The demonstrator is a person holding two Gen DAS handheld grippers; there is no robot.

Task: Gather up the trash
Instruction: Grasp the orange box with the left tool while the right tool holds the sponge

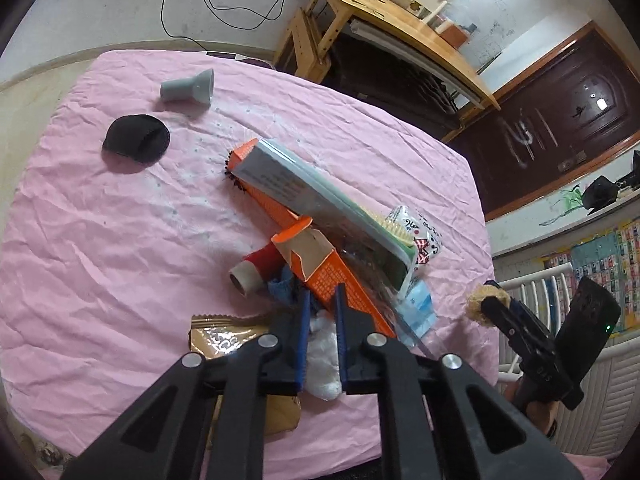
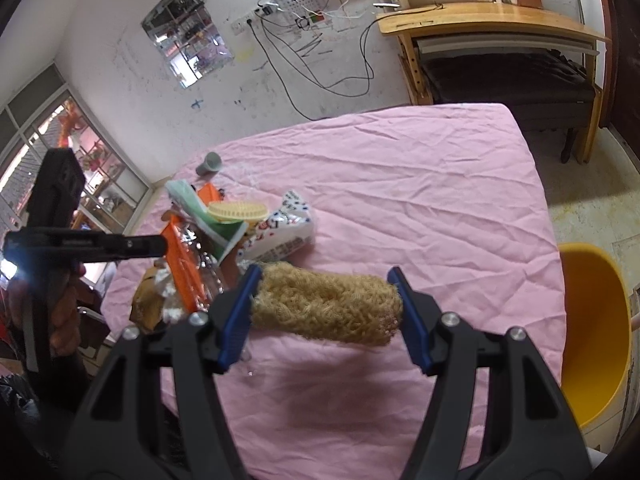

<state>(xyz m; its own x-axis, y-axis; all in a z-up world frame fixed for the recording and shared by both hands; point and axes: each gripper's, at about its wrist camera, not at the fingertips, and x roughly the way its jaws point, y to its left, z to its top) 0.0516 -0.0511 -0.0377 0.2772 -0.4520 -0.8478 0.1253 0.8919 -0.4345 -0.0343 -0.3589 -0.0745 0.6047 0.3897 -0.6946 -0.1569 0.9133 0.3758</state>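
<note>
Right wrist view: right gripper (image 2: 325,308) clamps a yellow loofah (image 2: 328,309) above the pink tablecloth (image 2: 420,184). Left gripper (image 1: 321,312), fingers narrowly parted, hovers over the trash pile (image 1: 320,240).

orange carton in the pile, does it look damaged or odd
Yes. The orange carton is torn open, its end flap bent up and brown inside showing. It lies askew under the long grey box, beside the left gripper.
</note>
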